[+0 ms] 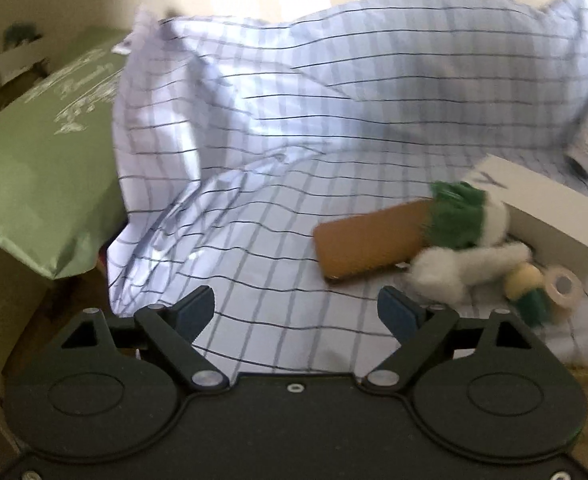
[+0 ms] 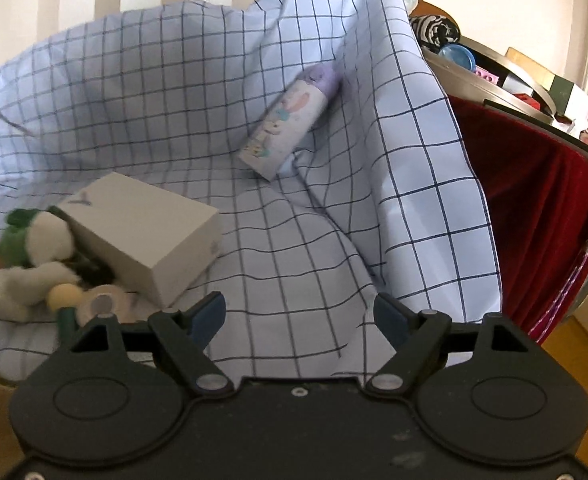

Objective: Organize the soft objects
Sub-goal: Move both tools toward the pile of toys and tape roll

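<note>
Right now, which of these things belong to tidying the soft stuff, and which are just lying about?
For the job: checked sheet, plush toy, green pillow.

Lying about: white box, brown case, tape roll, spray can.

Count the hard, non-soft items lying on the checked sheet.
4 clearly: brown phone beside the plush toy, white box behind it, tape roll in front of the box, printed can further back. More may hide under folds.
</note>
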A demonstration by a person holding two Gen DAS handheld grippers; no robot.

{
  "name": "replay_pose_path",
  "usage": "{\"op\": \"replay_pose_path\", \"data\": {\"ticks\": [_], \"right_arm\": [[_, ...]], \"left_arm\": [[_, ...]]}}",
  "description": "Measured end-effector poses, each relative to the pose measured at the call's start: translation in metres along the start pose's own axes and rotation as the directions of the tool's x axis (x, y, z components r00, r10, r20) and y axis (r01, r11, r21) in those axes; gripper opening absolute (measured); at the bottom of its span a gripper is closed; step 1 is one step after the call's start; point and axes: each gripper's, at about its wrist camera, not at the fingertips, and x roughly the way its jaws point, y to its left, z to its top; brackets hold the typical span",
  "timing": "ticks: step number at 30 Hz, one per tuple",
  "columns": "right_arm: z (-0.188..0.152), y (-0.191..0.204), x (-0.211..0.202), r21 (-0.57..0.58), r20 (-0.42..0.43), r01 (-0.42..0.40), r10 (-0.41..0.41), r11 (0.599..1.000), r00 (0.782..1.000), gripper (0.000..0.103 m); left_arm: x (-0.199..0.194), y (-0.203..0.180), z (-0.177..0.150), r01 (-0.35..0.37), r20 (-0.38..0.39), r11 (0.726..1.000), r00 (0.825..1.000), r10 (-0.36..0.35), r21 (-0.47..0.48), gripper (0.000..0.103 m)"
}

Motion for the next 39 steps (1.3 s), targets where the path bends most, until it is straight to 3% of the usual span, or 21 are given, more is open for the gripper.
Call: {"op": "replay_pose_path", "data": {"ticks": [5,11,15,19,28,33,39], "right_arm": [[-0.001,0.009,0.019,-0.028,-0.010,0.020,-0.020,0.999,1.000,0.081],[0.000,0.021,0.031,-0.024,-0.037,-0.004,0.004,1.000,0.999,0.081],[0.000,0.023,0.035,-0.014,-0.027,0.009,-0.009,1.000,1.000,0.081],[0.003,0.016,0.035,0.035,-0.009,0.017,-0.017,0.999,1.000,0.081],[0.018,0.006,0.037,0.149,-0.053,-0.017,0.025,0.989,0.998,0.081],[0.015,0.016,0.023,0.116,0.047,0.025,-0.031,0.993,0.998,0.081],[0.009,0.021,0.023,0.055,0.065,0.030,-0.033,0.998,0.997,0.081]], "left_arm": [[0.014,0.011,0.002,-0.036,-0.012,0.998,0.999,0.035,-0.052,0.086],[0.028,0.009,0.002,0.039,-0.060,0.996,0.997,-0.044,-0.086,0.086],[0.036,0.000,-0.001,0.014,-0.071,0.998,0.997,-0.018,-0.061,0.086],[0.038,0.002,-0.003,0.007,-0.066,0.997,0.998,-0.012,-0.075,0.086],[0.034,0.008,-0.007,0.021,-0.039,0.991,0.999,-0.027,-0.132,0.086],[0.032,0.007,-0.012,0.014,-0.013,0.989,1.000,-0.016,-0.147,0.086],[0.037,0.008,-0.013,-0.009,-0.026,0.989,1.000,0.005,-0.147,0.086]]}}
